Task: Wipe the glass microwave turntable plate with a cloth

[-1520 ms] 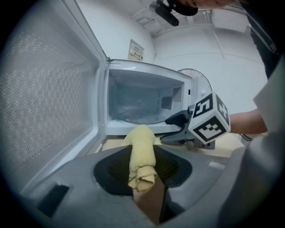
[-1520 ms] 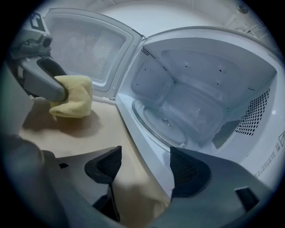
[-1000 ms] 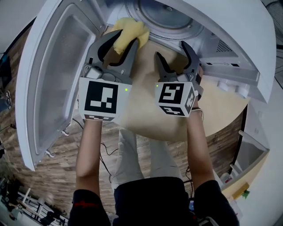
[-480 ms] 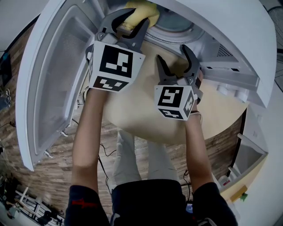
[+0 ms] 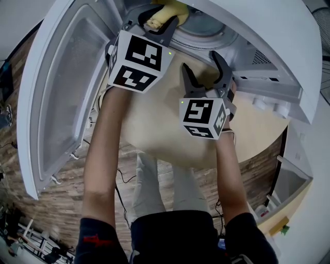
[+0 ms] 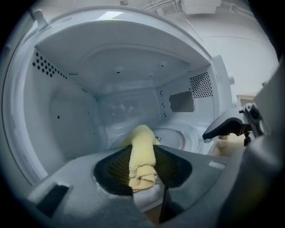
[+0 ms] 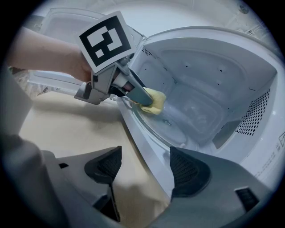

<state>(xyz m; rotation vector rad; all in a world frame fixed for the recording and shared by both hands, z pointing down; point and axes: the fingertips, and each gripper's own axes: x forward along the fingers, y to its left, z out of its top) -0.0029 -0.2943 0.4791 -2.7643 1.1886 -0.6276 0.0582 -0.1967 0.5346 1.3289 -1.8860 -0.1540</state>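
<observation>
L gripper [image 5: 159,18] is seen clamped on yellow cloth [image 6: 142,153], inside microwave [image 7: 213,58] cavity. Cloth is held at near-left rim of glass turntable plate [image 7: 176,127]; contact can't be confirmed. R gripper [image 7: 142,171] is held wide open, empty, over table [image 7: 67,124] just outside cavity. Door [image 5: 62,87] is noted open, L side.

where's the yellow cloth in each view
head view: yellow cloth at top centre, pinched in the left gripper.
left gripper view: cloth centre, low, clamped between the jaws.
right gripper view: cloth upper middle, at the microwave's mouth.
shared landmark: glass turntable plate, right by the cloth in all three.
</observation>
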